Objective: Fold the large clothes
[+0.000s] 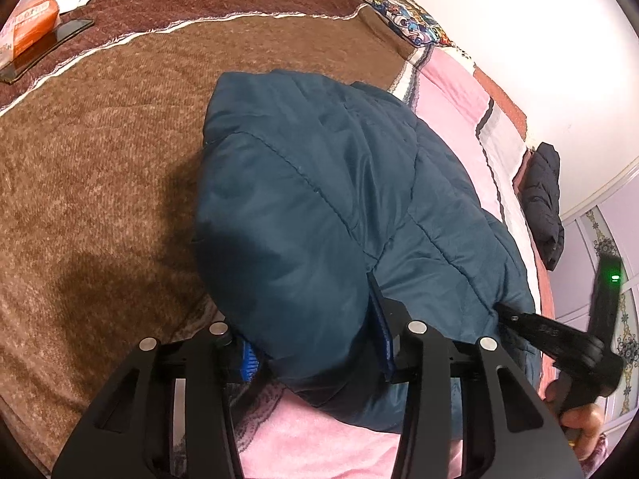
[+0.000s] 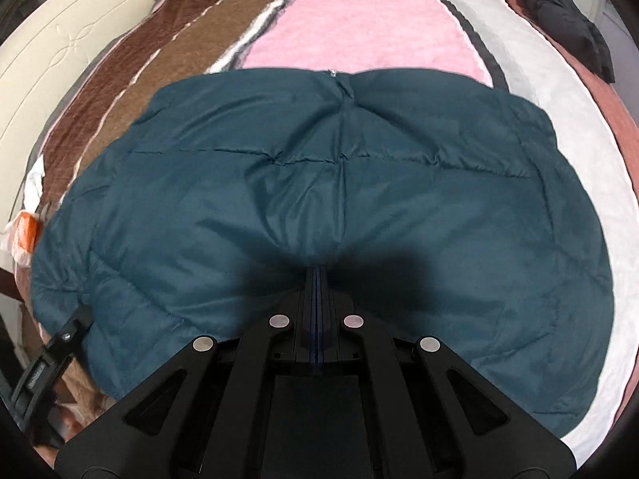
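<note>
A teal quilted puffer jacket (image 2: 319, 199) lies spread on a striped bed blanket, its zipper running up the middle. In the left wrist view the jacket (image 1: 319, 199) bulges up between my left gripper's (image 1: 315, 343) wide-apart fingers, whose blue pads (image 1: 249, 359) flank a thick fold of it. My right gripper (image 2: 317, 279) is shut flat on the jacket's near edge at the zipper line. The right gripper also shows in the left wrist view (image 1: 507, 313), gripping the jacket's edge. The left gripper's tip shows in the right wrist view (image 2: 80, 319) at the jacket's left edge.
The bed blanket has brown (image 1: 100, 151), pink (image 2: 351, 20) and white (image 2: 579, 119) stripes. A black jacket (image 2: 559, 8) lies at the far right of the bed. An orange packet (image 1: 32, 24) and a dark phone (image 1: 74, 28) lie at the far left. A cream headboard (image 2: 60, 52) stands on the left.
</note>
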A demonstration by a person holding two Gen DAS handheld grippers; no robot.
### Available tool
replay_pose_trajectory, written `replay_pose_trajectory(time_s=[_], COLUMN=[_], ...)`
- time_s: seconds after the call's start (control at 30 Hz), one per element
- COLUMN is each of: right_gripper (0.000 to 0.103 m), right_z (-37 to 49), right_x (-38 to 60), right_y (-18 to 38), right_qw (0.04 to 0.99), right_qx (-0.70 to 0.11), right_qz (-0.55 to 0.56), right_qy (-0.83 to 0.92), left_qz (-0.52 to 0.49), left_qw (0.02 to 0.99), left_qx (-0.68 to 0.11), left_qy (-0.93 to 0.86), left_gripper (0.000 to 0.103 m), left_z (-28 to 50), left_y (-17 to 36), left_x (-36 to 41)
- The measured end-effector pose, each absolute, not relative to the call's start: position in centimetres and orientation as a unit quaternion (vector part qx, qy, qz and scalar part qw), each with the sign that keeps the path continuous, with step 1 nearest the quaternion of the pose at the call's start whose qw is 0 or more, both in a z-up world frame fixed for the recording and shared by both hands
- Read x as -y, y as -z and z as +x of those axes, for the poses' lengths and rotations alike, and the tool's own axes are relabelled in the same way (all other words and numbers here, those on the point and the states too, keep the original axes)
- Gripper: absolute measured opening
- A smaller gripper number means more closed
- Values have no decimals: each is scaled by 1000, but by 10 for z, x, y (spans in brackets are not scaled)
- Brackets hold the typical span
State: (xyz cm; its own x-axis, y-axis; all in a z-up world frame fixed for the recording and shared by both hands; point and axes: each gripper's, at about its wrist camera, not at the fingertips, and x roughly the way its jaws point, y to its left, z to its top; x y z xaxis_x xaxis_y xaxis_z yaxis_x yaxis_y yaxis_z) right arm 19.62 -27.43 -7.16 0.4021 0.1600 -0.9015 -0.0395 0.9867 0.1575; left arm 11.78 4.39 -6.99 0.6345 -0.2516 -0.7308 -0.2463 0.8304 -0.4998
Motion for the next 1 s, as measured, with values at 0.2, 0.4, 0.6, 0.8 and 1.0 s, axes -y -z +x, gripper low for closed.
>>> replay_pose_trajectory(time_s=[0.2,0.4,0.6,0.8,1.0], right_gripper=[0,0,0,0,0], right_z=[191,187,189,146,118], right_x=[262,259,266,276,271], right_y=[96,103,76,32,50], right_qw=[849,852,842,848,827], right_qx=[-525,-522,-536,-517,-548], right_qz=[17,5,32,71,74], right_qy=[-51,-47,-58,-89,-103], left_qz=[-275,-263,-268,-270,-267], left_qw=[865,870,867,869,872], left_qx=[-421,-417,-420,-414,-410], left_qy=[5,8,9,17,24], left_gripper=[42,40,39,37,36], left_z=[119,119,119,114,109], left_y=[63,58,61,58,53], left_x=[-40,-38,-43,-44,-44])
